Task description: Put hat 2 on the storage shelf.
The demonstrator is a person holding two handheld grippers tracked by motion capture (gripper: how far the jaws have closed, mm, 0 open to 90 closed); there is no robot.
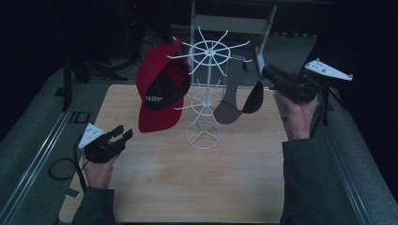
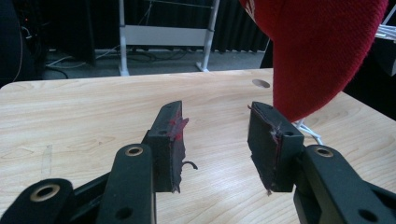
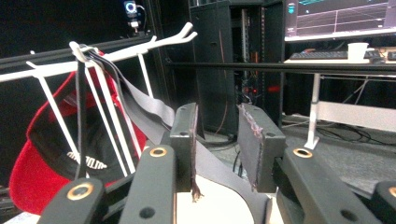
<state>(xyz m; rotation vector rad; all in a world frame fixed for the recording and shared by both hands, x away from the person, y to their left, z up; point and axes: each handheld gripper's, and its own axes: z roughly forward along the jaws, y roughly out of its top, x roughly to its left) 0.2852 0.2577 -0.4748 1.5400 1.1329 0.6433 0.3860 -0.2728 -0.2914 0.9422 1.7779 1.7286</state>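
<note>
We find the right gripper (image 1: 268, 71) raised beside the white wire rack (image 1: 205, 96), jaws parted a moderate gap and gripping nothing, aimed toward the grey visor (image 1: 237, 104) that hangs by its strap from an upper prong on the rack's right side. The left gripper (image 1: 121, 133) rests low over the wooden table (image 1: 187, 183), jaws wide apart and empty, just short of the red cap (image 1: 157, 91) hanging on the rack's left.

We judge the step to be the approach to the visor. Next, the strap must be lifted clear of its upturned prong tip without snagging neighbouring prongs. The table's near half offers ample room.
</note>
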